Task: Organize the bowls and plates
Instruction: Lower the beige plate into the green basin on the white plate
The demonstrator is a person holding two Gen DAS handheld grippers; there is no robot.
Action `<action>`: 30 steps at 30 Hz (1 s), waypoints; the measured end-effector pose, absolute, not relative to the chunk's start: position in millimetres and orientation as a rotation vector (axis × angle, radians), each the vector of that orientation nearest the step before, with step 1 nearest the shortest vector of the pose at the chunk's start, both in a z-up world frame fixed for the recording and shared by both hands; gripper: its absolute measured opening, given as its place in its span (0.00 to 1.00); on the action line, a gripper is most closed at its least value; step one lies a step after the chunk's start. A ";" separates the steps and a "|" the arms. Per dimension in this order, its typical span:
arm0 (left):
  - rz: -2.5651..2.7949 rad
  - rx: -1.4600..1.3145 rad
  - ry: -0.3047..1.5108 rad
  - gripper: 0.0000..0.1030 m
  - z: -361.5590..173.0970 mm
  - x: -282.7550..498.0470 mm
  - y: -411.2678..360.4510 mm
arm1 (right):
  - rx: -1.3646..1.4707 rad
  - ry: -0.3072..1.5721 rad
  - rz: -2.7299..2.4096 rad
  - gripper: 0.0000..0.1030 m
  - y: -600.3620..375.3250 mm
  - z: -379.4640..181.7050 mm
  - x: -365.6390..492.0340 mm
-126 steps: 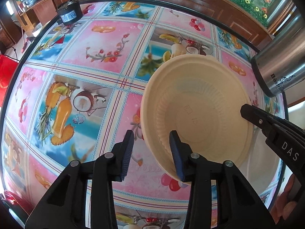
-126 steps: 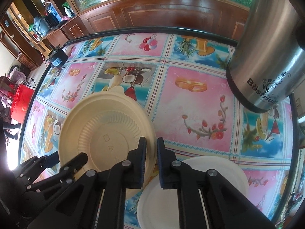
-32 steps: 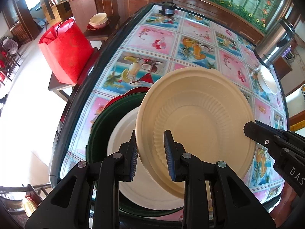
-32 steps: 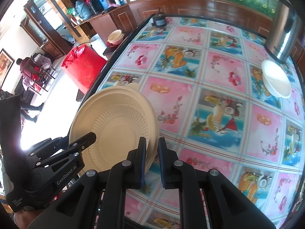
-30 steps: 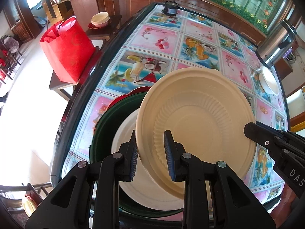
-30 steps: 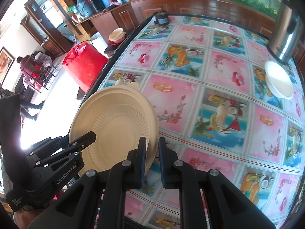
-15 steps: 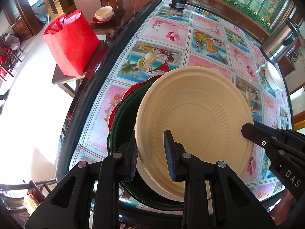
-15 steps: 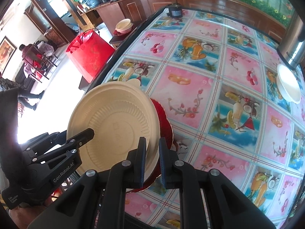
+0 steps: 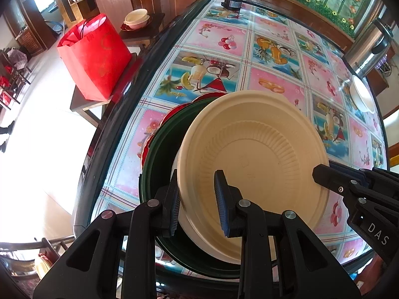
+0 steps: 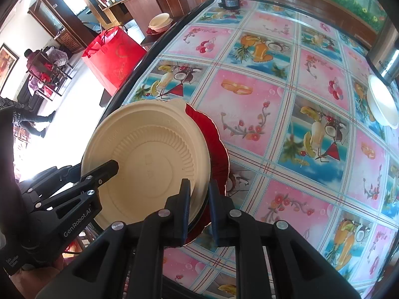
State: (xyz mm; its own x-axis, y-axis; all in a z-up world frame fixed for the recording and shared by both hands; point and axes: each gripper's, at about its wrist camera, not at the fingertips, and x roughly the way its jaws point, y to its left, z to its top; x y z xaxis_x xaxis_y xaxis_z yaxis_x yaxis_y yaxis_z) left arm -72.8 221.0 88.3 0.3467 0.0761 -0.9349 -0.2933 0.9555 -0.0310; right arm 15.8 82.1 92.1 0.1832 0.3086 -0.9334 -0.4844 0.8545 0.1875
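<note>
A cream plate [image 9: 251,164] is held from both sides over a stack at the table's near left edge. The stack is a white plate [image 9: 175,164] in a dark green dish [image 9: 159,159] on a red plate [image 9: 172,114]. My left gripper [image 9: 197,199] is shut on the cream plate's near rim. My right gripper [image 10: 199,196] is shut on its other rim; the cream plate [image 10: 147,159] hides most of the stack there, only the red plate [image 10: 214,147] showing. Whether the cream plate touches the stack I cannot tell.
A white bowl [image 10: 381,102] sits at the far right by a steel kettle [image 9: 366,47]. A small black motor [image 9: 233,1] stands at the table's far end. A red bag [image 9: 94,54] and a side table with bowls [image 9: 137,20] are left of the table [image 10: 286,114].
Both grippers have carried the cream plate from beside the kettle to the stack at the table's left edge and lowered it closer onto the stack.
</note>
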 end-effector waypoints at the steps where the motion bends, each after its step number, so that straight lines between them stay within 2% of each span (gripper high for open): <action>1: 0.242 -0.206 1.195 0.25 88.3 -72.7 220.8 | -0.162 1.271 0.564 0.14 82.0 91.6 16.0; 30: 0.258 -0.189 1.142 0.25 105.4 -75.1 221.5 | -0.167 1.285 0.559 0.14 81.0 81.4 14.4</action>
State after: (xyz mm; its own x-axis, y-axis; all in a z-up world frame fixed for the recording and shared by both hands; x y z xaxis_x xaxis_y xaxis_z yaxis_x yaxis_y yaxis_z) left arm -75.1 221.5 105.4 0.3916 0.1062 -0.9140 -0.2978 0.9545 -0.0167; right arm 14.4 81.0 81.4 0.1706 0.3005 -0.9384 -0.4816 0.8563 0.1867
